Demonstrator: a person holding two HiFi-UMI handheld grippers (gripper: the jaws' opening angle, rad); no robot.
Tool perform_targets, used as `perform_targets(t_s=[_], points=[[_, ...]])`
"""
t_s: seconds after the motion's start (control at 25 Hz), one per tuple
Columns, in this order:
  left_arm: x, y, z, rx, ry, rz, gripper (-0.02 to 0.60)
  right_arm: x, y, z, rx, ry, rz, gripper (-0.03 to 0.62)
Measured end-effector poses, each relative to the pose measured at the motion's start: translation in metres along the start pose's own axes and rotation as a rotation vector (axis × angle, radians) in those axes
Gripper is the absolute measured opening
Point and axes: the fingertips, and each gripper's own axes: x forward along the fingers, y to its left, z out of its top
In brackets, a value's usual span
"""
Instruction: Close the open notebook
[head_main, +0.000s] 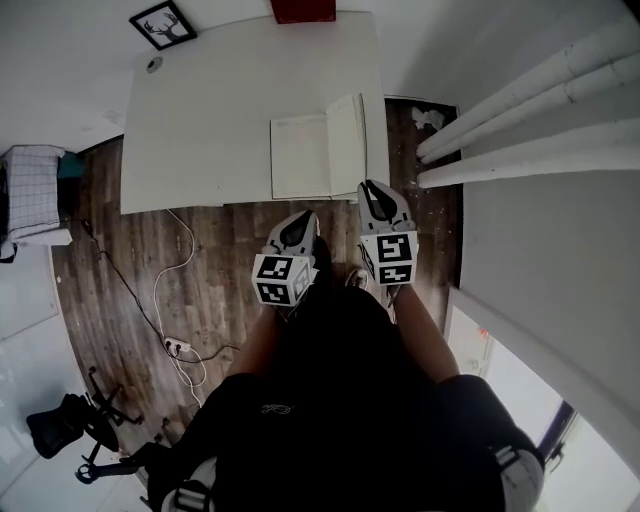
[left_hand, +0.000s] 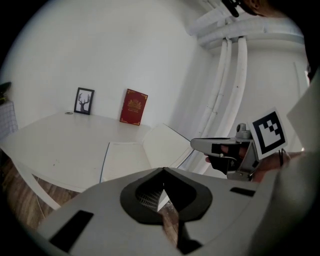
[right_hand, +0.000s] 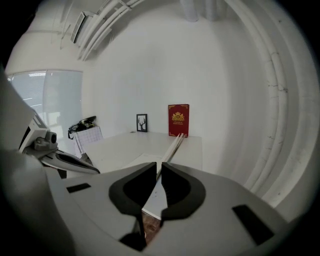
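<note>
Notebook open on tabletop just ahead, spine running away; lifted right page nearest right tongs, barely parted, empty. Left tongs clenched, empty.

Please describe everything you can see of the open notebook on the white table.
The open notebook with blank cream pages lies on the white table, at its near edge, close to the right corner. Its left half lies flat; its right half stands raised at a slant. A thin dark cover edge frames it. Only the table touches it.
</note>
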Motion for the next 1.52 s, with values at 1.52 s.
perform_targets(t_s=[1.52], points=[[-0.018,0.071,0.001,-0.136,-0.072,0.148,0.003,0.049,0.098,0.025,-0.162,-0.002,0.277,0.040]])
